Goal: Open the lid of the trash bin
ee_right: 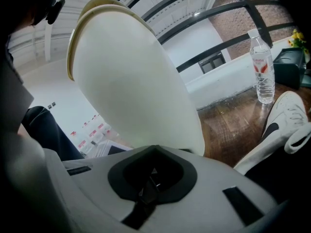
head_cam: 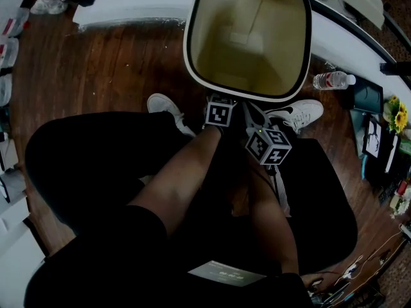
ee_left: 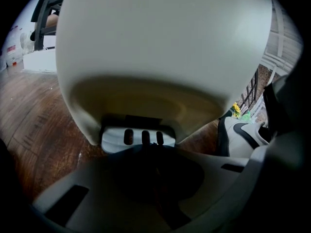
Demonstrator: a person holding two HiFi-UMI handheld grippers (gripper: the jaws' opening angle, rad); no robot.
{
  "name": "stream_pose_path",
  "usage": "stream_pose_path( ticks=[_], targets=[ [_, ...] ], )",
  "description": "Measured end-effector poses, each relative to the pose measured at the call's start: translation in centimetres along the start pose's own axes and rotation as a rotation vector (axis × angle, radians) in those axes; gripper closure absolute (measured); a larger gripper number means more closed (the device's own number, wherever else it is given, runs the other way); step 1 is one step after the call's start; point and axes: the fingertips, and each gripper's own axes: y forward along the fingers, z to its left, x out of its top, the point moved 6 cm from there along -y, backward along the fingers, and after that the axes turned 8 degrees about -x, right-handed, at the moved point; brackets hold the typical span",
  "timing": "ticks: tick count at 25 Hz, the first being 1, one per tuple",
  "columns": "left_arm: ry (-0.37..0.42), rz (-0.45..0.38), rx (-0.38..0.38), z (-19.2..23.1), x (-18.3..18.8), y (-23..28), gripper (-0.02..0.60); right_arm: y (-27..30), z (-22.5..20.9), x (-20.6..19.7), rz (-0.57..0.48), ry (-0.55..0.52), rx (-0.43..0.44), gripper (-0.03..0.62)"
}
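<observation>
The trash bin (head_cam: 247, 37) stands on the wood floor right in front of me. Its white-rimmed mouth faces up and the cream inside shows; I cannot tell the lid apart from it. In the left gripper view the bin's rounded body (ee_left: 160, 42) fills the picture, with a white slotted pedal (ee_left: 138, 137) at its foot. My left gripper (ee_left: 150, 147) is shut, its tips right at that pedal. My right gripper (ee_right: 153, 152) is shut too, close to the bin's side (ee_right: 131, 91). In the head view both marker cubes sit at the bin's near base: left gripper (head_cam: 220, 104), right gripper (head_cam: 257, 122).
White sneakers (head_cam: 168, 110) (head_cam: 302, 113) flank the bin's base, and my legs fill the foreground. A water bottle (head_cam: 332, 80) lies on the floor at the right, near a dark box (head_cam: 367, 98) and sunflowers (head_cam: 398, 114). A white ledge (head_cam: 128, 5) runs behind the bin.
</observation>
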Motion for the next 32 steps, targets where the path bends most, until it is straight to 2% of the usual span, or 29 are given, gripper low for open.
stream_pose_path(
  ticks=[12, 32],
  targets=[
    [-0.02, 0.04, 0.007, -0.4, 0.0, 0.3, 0.543, -0.3, -0.1, 0.3, -0.002, 0.005, 0.002, 0.58],
    [-0.016, 0.027, 0.008, -1.3, 0.5, 0.1, 0.543, -1.3, -0.3, 1.1, -0.022, 0.005, 0.011, 0.58]
  ],
)
